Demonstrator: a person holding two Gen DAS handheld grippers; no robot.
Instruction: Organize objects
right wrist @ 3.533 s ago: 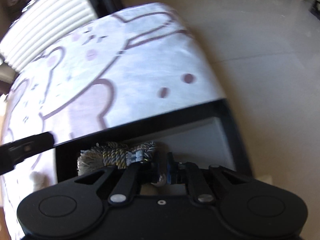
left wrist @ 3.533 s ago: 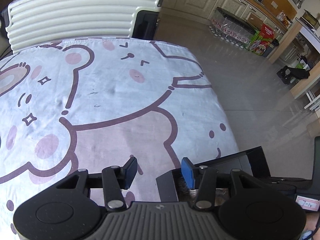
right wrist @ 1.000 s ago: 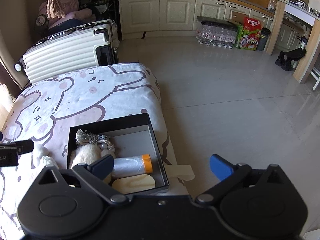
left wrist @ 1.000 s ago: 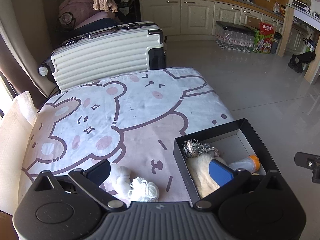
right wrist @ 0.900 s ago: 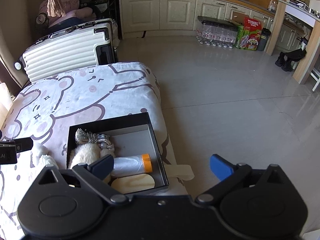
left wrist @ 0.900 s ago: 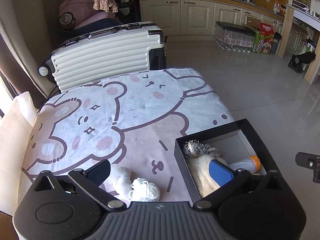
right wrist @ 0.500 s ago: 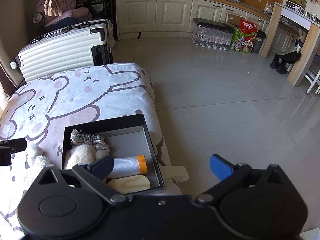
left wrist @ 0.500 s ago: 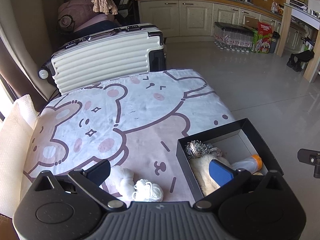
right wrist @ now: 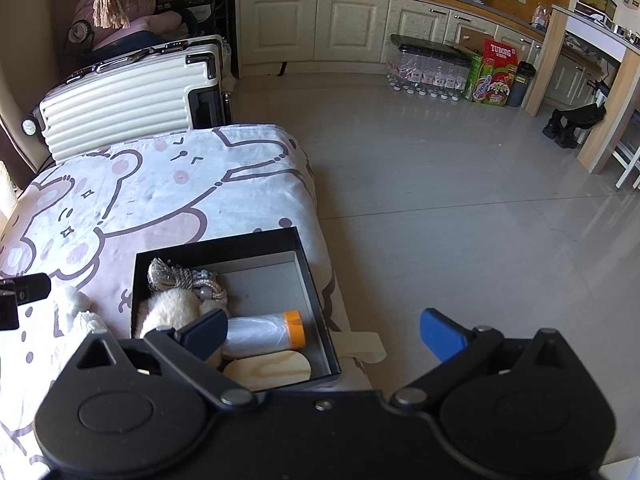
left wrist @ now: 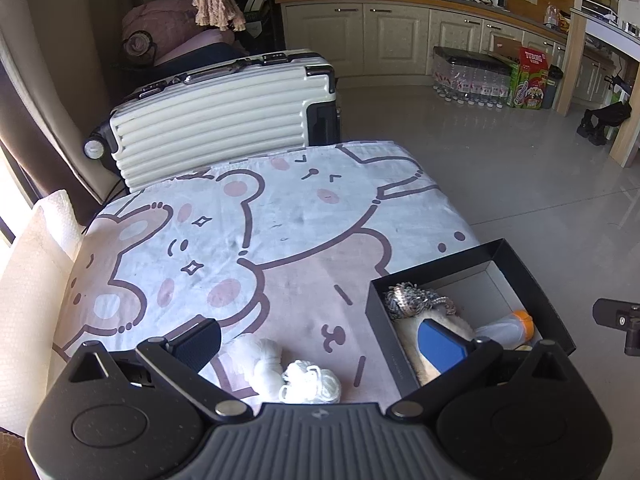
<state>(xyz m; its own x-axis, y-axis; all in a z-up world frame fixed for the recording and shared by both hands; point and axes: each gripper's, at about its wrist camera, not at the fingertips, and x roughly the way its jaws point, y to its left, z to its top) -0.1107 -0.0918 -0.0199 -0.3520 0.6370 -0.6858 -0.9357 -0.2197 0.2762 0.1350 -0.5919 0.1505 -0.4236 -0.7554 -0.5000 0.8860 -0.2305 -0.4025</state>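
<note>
A black open box [right wrist: 308, 288] [left wrist: 528, 280] sits at the right edge of a bear-print blanket [left wrist: 280, 216]. Inside lie a grey braided cord bundle [right wrist: 180, 278] [left wrist: 416, 300], a fluffy cream item [right wrist: 168, 312], a clear roll with an orange end [right wrist: 264, 332] [left wrist: 516, 326] and a pale wooden oval [right wrist: 268, 370]. Two white yarn bundles [left wrist: 296, 372] [right wrist: 80, 312] rest on the blanket left of the box. My left gripper [left wrist: 320, 344] hangs open above the yarn. My right gripper [right wrist: 324, 328] is open, held high over the box's near right corner.
A cream ribbed suitcase [left wrist: 224, 108] stands behind the bed. Tiled floor [right wrist: 460, 200] spreads to the right, with water bottle packs [right wrist: 428, 68] and a red carton [right wrist: 496, 72] by the cabinets. A white quilted pad [left wrist: 28, 280] lies along the blanket's left edge.
Since 3.5 s ago both grippers rose and opened wide; the right one let go of the braided cord, which now lies in the box. Over the last second both views drifted only slightly.
</note>
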